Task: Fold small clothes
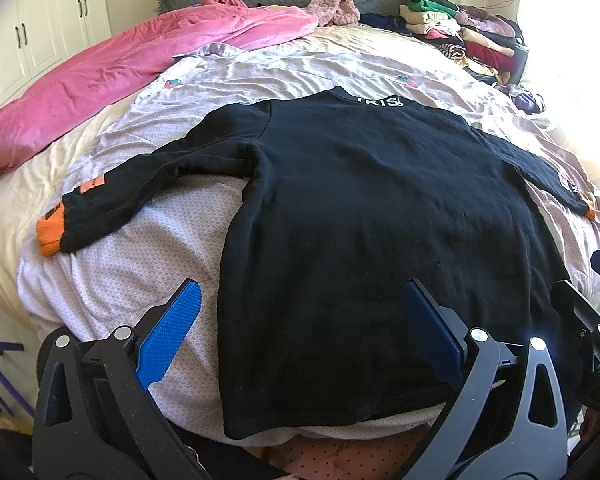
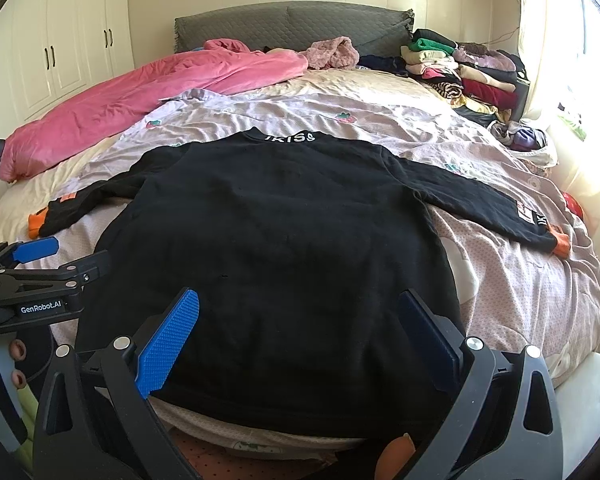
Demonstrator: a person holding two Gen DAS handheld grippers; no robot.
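Nearest, the left gripper (image 1: 300, 320) hovers over the lower hem of the black sweater (image 1: 360, 220), jaws wide apart, its blue pads straddling the garment's left hem corner with nothing gripped. The right gripper (image 2: 296, 320) is held level beside it, jaws likewise spread, over the hem's right half; fingers (image 2: 19, 349) of the person's left hand show at the lower left of the right wrist view. The sweater lies flat on the pale quilt (image 1: 140, 272), long axis running from hem at bottom centre to collar at mid-frame, collar pointing at the headboard (image 2: 292, 24). Both sleeves are splayed outward, orange cuffs at left and right edges. Beyond lie a pink duvet (image 1: 120, 68) at upper left and stacked folded clothes (image 2: 472, 72) at upper right.
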